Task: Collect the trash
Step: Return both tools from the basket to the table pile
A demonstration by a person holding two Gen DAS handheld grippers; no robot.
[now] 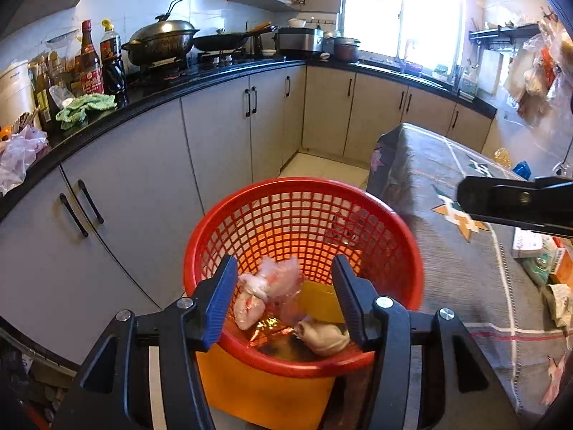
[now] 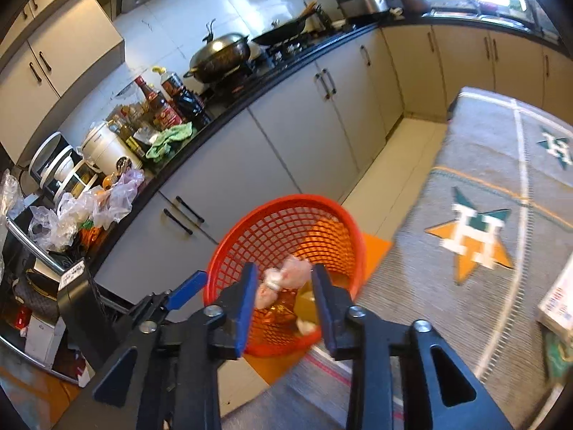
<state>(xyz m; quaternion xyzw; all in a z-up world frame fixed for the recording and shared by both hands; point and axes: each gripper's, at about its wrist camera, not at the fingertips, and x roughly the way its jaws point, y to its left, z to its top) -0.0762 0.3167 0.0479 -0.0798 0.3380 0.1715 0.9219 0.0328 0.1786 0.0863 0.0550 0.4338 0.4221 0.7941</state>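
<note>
One red mesh basket (image 1: 304, 215) is being shown, two lidded woks (image 1: 161, 41) and two tall sauce bottles (image 1: 89, 61) are being counted, with one green cloth (image 1: 86, 105).

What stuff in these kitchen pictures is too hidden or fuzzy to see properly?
- Bottom of the red basket, left wrist view: hidden by the trash pile and the left gripper.
- Pink-white wad, right wrist view: blurred, so what it is stays unclear.
- Box on the patterned cloth, right wrist view: cut off by the picture edge.

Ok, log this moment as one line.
left gripper: open, empty | right gripper: open, empty | both over basket | trash in basket
</note>
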